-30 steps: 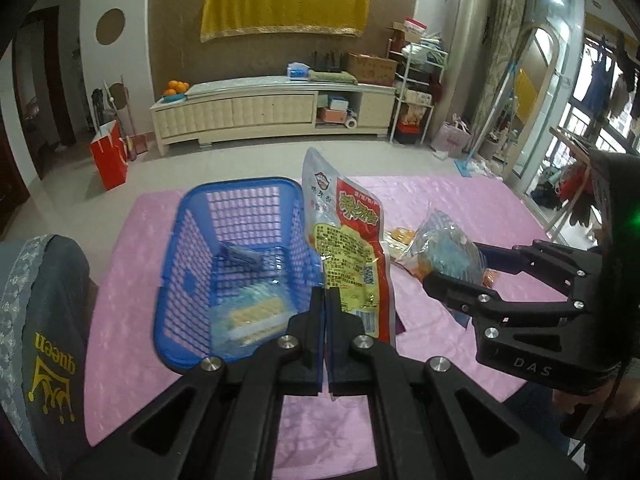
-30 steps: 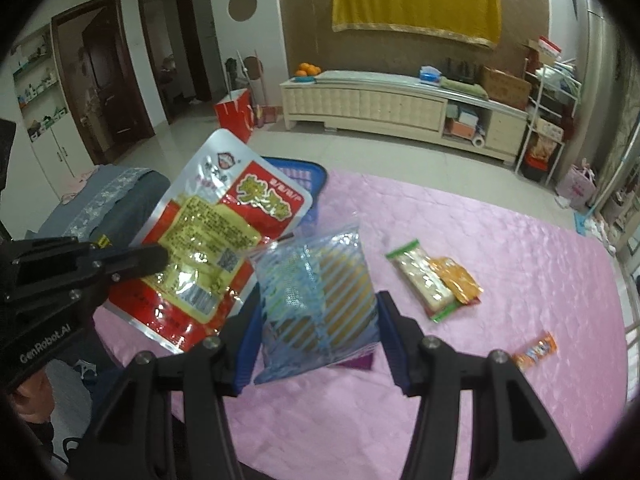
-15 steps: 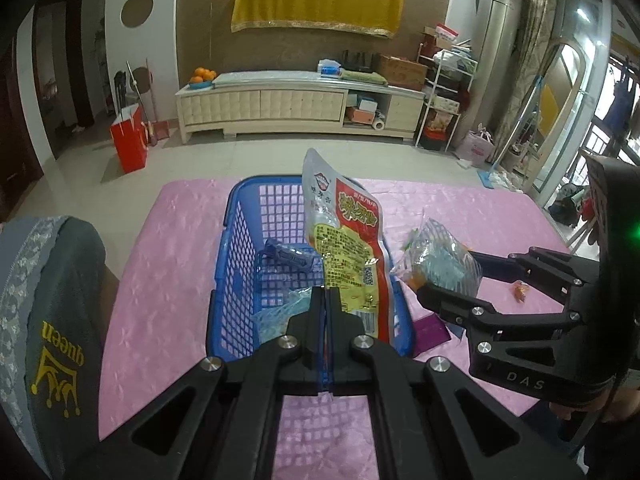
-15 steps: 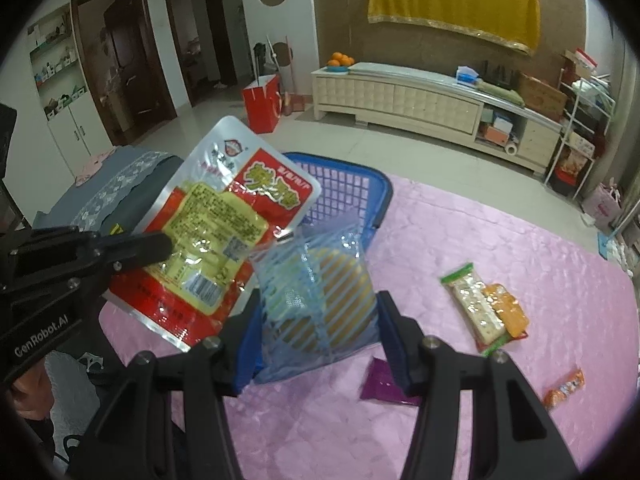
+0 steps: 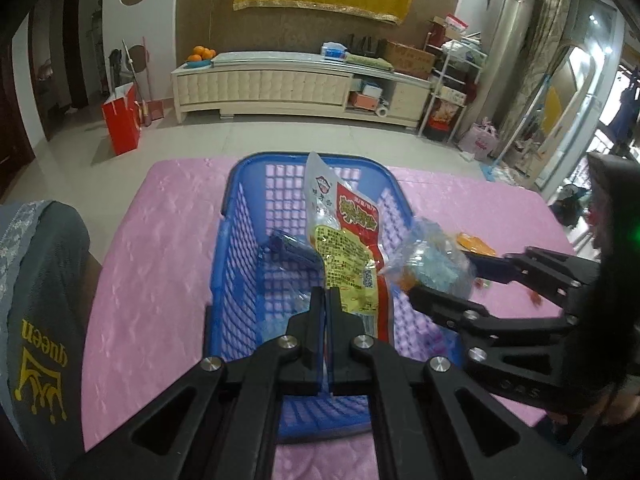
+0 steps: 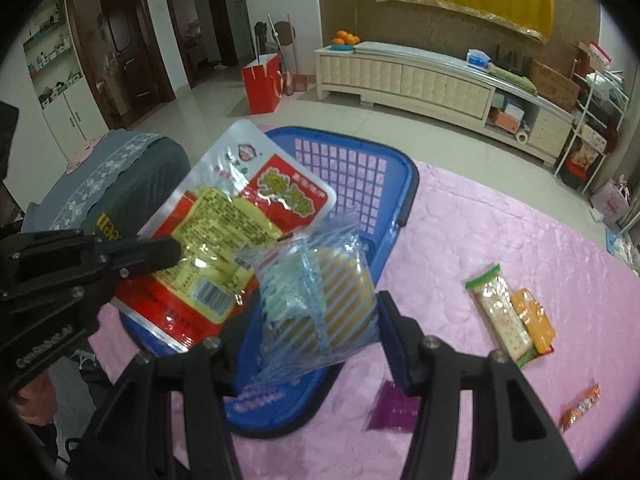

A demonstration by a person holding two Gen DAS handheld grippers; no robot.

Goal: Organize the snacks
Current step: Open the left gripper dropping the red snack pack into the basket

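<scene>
My left gripper (image 5: 326,300) is shut on the edge of a red-and-yellow snack bag (image 5: 350,248) and holds it over the blue plastic basket (image 5: 236,248). The bag (image 6: 240,232) and basket (image 6: 392,216) also show in the right wrist view, with the left gripper (image 6: 172,250) at the left. My right gripper (image 6: 312,316) is shut on a clear blue-striped packet (image 6: 320,304) above the basket's right side; it shows in the left wrist view (image 5: 436,266) beside the red bag. A small blue packet (image 5: 292,250) lies in the basket.
The pink table cover (image 6: 500,240) holds loose snacks at the right: a green-edged cracker pack (image 6: 502,314), an orange pack (image 6: 534,320), a purple sachet (image 6: 394,410) and a small orange-red sachet (image 6: 580,406). A grey chair back (image 5: 40,300) stands at the left.
Both grippers have moved left and forward with their packets. The basket is now centred under the red bag, and the striped packet has come over the basket's right rim.
</scene>
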